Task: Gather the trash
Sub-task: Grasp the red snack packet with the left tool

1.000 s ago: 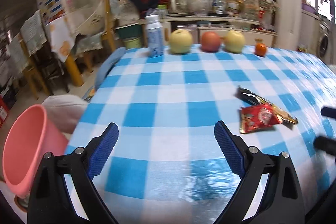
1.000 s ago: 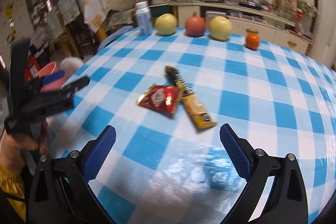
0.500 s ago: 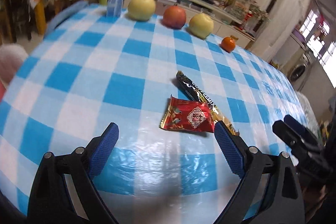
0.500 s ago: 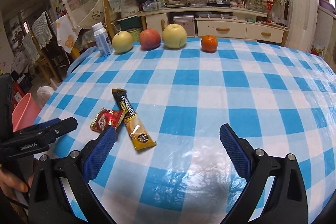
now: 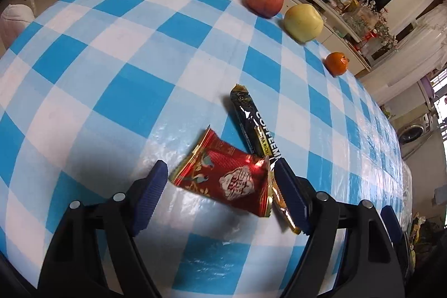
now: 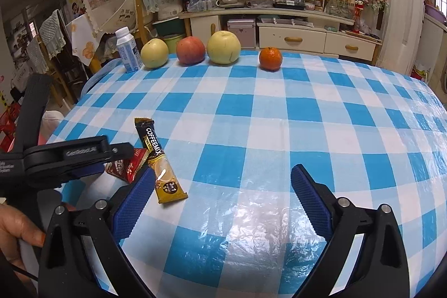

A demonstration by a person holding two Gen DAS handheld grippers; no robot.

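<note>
A crumpled red snack wrapper [image 5: 227, 180] lies on the blue-and-white checked tablecloth [image 5: 117, 69], partly over a long black-and-gold coffee mix sachet [image 5: 255, 127]. My left gripper [image 5: 220, 193] is open, low over the table, with the red wrapper between its blue fingertips. In the right wrist view the wrapper [image 6: 127, 168] and sachet [image 6: 157, 158] lie at the left, with the left gripper [image 6: 111, 155] reaching over the wrapper. My right gripper [image 6: 223, 197] is open and empty above bare tablecloth [image 6: 279, 116], to the right of the sachet.
Along the far table edge stand a white-and-blue bottle [image 6: 128, 50], a yellow pear [image 6: 154, 53], a red apple [image 6: 190, 50], another yellow pear [image 6: 223, 47] and a mandarin [image 6: 270, 58]. Chairs and a cluttered sideboard [image 6: 293, 27] stand beyond.
My left gripper has swung from the table's left edge and pink bin toward the wrappers and dropped around the red one. My right gripper has drawn back to the right.
</note>
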